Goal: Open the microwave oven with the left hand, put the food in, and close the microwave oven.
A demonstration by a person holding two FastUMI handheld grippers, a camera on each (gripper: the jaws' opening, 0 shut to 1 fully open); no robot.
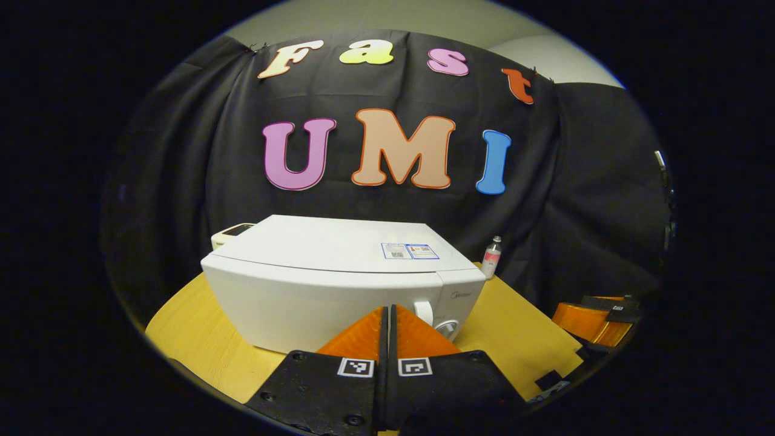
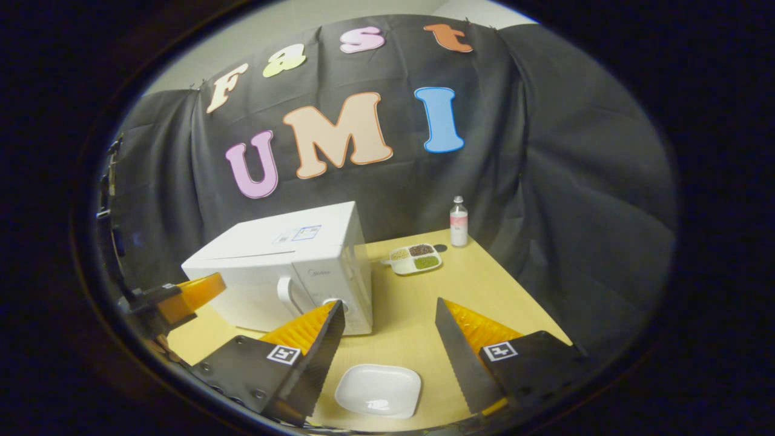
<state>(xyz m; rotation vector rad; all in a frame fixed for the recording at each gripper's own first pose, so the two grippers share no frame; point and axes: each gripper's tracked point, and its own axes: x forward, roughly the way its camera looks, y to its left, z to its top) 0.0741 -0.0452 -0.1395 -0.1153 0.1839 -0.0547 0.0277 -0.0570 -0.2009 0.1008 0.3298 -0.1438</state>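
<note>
Your left hand-held gripper (image 1: 387, 315) has its fingers pressed together on nothing, facing the closed microwave (image 1: 339, 278) on the surface (image 2: 484, 284). Your right hand-held gripper (image 2: 387, 315) gapes wide above the white plate (image 2: 379, 390).
</note>
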